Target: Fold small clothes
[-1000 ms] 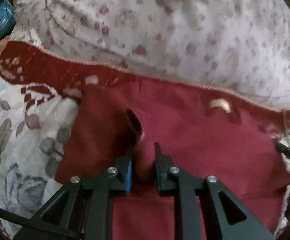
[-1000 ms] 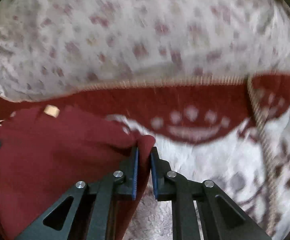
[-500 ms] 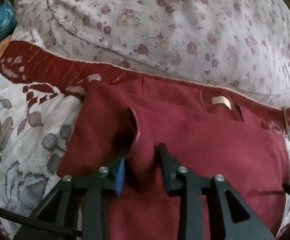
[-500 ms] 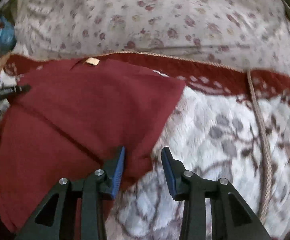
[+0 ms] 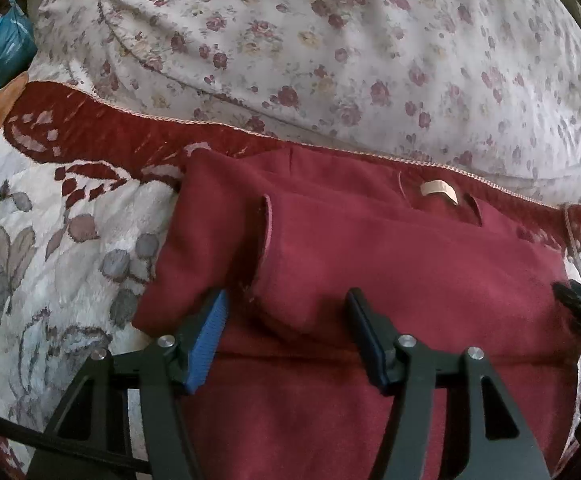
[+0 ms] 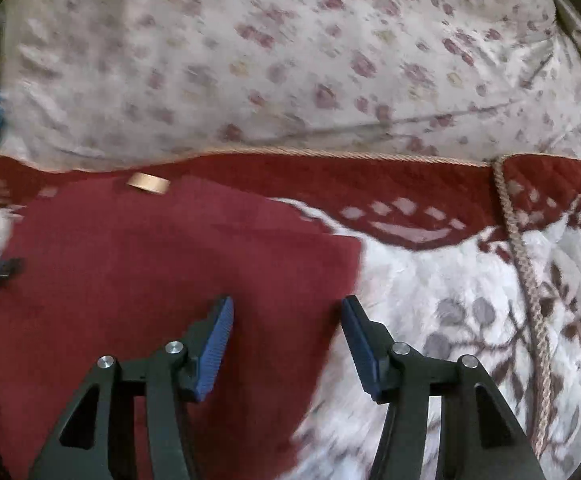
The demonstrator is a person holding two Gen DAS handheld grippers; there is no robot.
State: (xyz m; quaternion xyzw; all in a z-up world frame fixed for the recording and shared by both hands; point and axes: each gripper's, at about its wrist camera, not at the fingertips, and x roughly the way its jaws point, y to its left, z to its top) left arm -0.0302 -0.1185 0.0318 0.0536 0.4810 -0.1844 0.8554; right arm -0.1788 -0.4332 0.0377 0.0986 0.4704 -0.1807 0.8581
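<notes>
Between the spread fingers of the left gripper (image 5: 286, 320) lies the maroon garment (image 5: 390, 280), soft, light, floppy; right gripper (image 6: 286, 328) gapes empty over its edge. Best pinched at corners.

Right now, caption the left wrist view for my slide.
Left gripper open over a folded maroon garment on a floral blanket.
</notes>
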